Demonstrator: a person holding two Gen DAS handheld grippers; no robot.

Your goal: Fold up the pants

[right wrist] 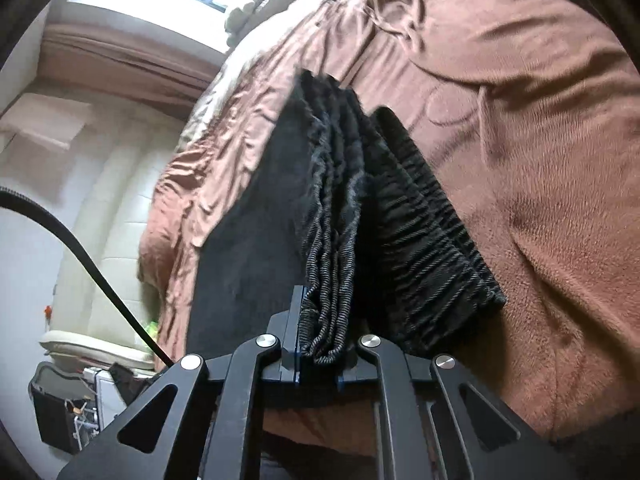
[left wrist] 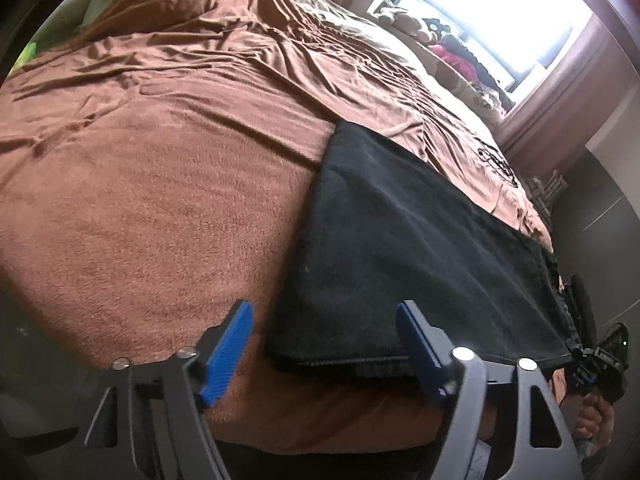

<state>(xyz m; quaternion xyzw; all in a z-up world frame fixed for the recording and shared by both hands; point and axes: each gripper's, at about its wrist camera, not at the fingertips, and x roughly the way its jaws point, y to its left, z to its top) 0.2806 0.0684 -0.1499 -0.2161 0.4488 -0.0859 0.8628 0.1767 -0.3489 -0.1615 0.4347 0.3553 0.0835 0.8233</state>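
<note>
Black fleece pants [left wrist: 408, 248] lie flat on the brown bed cover, stretched from mid-bed toward the near right edge. My left gripper [left wrist: 326, 350] is open, its blue pads [left wrist: 228, 354] either side of the pants' near left corner and not gripping it. My right gripper [right wrist: 320, 354] is shut on the ribbed elastic waistband [right wrist: 332, 264] and lifts its upper layer; the lower waistband [right wrist: 432, 248] rests on the bed. The right gripper also shows in the left wrist view [left wrist: 592, 356], at the pants' near right corner.
A brown fleece blanket [left wrist: 152, 200] covers the wrinkled bed. Stuffed toys [left wrist: 448, 48] sit by a bright window [left wrist: 492, 12] with brown curtains. A black cable [right wrist: 80, 244] and a bin of clutter [right wrist: 68, 412] are off the bed's side.
</note>
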